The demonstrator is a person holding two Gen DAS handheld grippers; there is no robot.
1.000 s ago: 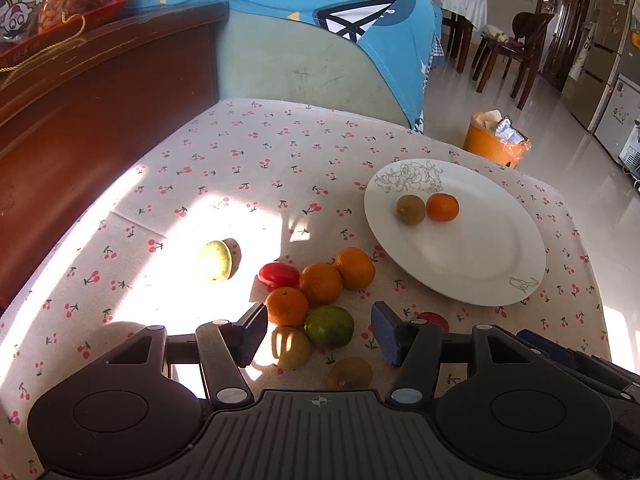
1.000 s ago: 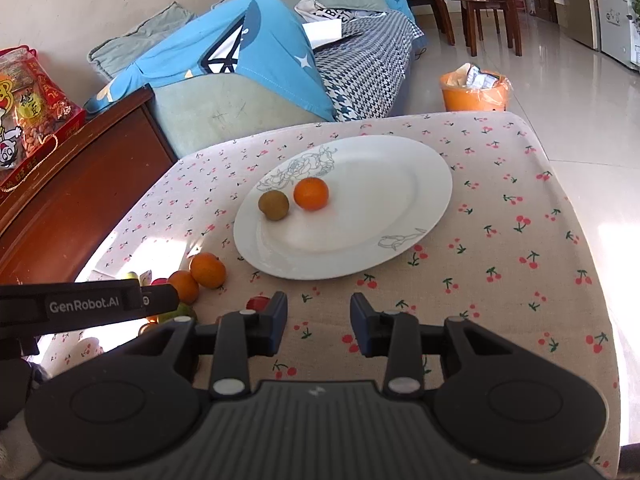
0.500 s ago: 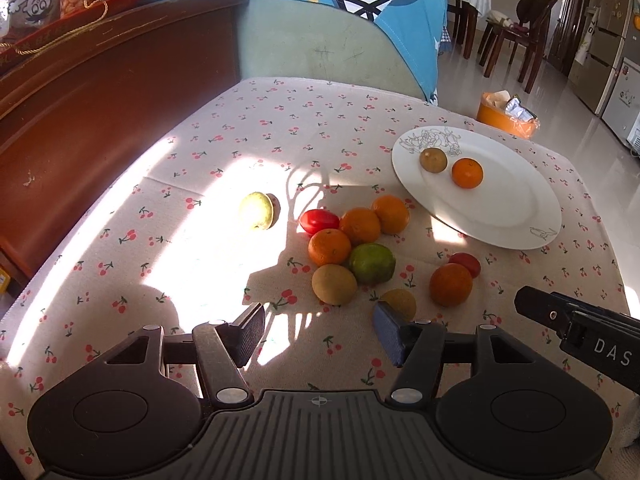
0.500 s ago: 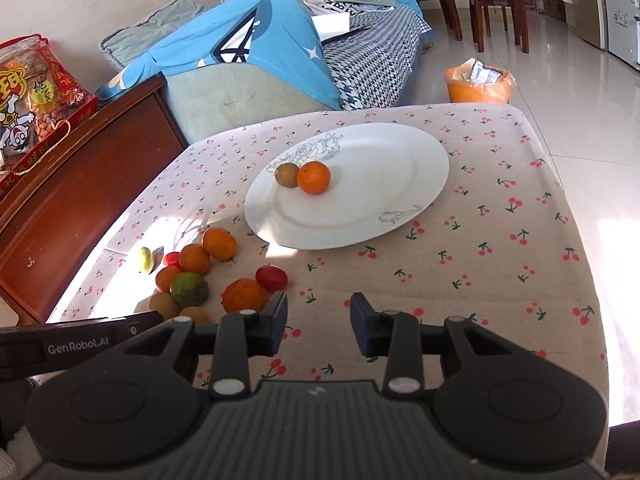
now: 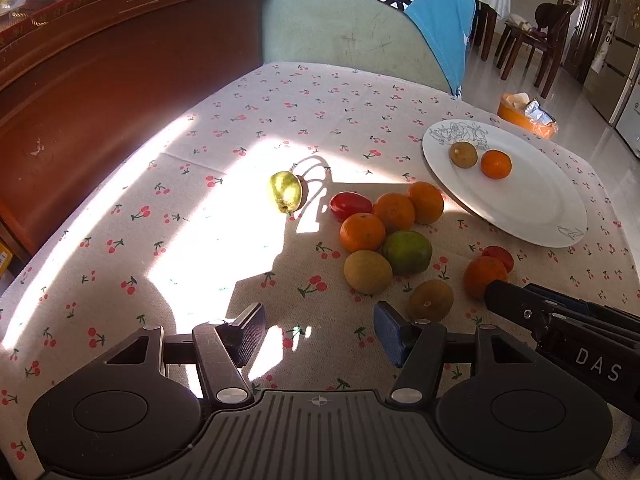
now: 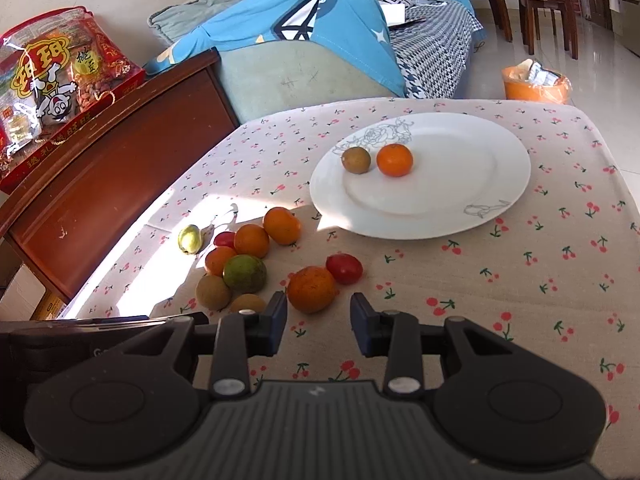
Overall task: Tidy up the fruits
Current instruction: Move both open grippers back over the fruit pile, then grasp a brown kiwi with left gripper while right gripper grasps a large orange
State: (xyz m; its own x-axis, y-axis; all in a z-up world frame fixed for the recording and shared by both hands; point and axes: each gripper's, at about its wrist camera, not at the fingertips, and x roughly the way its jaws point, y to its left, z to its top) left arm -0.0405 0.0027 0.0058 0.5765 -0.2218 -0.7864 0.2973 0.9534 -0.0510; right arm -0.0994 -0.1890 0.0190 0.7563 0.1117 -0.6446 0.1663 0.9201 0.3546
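Note:
A white plate (image 6: 492, 184) (image 5: 532, 204) at the far right of the table holds a brown kiwi (image 6: 356, 159) and an orange (image 6: 394, 159). Loose fruit lies in a cluster left of it: several oranges, a green citrus (image 6: 244, 273) (image 5: 407, 252), brown kiwis, two red tomatoes and a pale green fruit (image 5: 285, 192). My right gripper (image 6: 319, 320) is open, nothing between its fingers; a lone orange (image 6: 311, 289) and a tomato (image 6: 344, 268) lie just beyond its tips. My left gripper (image 5: 319, 330) is open and empty over bare cloth, a kiwi (image 5: 430, 301) beside its right finger.
A cherry-print cloth (image 5: 320, 112) covers the table. A dark wooden cabinet (image 5: 100, 80) stands along the left edge, with a red snack bag (image 6: 48, 76) on top. A sofa under a blue cover (image 6: 304, 32) is behind. An orange bin (image 6: 534, 84) sits on the floor.
Both grippers have drawn back from the fruit pile, so more of the table shows. The right gripper now faces the lone orange and tomato. No fruit has moved.

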